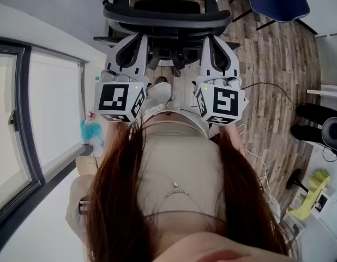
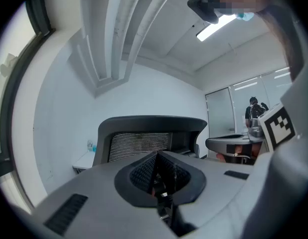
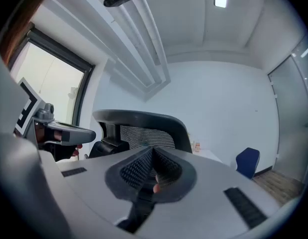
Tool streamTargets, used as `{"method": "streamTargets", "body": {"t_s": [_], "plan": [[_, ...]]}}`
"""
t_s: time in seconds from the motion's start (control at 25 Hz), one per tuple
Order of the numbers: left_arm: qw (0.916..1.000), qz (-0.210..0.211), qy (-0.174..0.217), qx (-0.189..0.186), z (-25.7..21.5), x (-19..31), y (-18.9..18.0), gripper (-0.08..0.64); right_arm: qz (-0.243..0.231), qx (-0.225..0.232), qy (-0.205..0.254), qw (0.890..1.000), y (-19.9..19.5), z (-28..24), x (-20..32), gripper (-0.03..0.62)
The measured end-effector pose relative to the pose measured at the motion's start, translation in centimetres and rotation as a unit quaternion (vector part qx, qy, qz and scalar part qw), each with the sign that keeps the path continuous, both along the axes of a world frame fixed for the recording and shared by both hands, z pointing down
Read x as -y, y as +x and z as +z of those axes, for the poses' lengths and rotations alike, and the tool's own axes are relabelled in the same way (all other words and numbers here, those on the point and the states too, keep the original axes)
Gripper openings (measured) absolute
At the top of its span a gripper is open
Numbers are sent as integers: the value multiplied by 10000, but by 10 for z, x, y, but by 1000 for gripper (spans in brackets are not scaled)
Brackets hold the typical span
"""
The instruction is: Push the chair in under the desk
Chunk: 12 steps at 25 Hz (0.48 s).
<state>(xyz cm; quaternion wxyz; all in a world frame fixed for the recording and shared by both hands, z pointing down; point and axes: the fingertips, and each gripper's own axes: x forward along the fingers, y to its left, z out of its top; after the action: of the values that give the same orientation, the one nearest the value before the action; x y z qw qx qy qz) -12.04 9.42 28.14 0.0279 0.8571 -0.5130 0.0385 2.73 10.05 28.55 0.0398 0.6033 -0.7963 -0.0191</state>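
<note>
Here's the chair [image 1: 166, 15], standing on the wood floor [image 1: 266, 64] with its back to the person and a window wall [image 1: 48, 108] along the floor's left edge. The left gripper [image 1: 127, 45] is clenched tight on nothing, and so is the right gripper [image 1: 218, 47], also with nothing between its jaws. Both point level at the mesh backrest [image 2: 141, 146], side by side just behind it. Whether they touch it, I can't tell. A blue chair [image 1: 280, 4] sits off to the far right.

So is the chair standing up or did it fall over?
Standing up. The chair rises straight, with its top edge level, in both gripper views.
</note>
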Motion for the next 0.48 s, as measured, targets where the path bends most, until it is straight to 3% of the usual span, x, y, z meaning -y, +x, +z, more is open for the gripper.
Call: {"method": "streamTargets", "body": {"t_s": [0.48], "plan": [[10000,16,-7,17,2,-1,-3,5,27,-26,70,10000,0,-2,-2,25]]}}
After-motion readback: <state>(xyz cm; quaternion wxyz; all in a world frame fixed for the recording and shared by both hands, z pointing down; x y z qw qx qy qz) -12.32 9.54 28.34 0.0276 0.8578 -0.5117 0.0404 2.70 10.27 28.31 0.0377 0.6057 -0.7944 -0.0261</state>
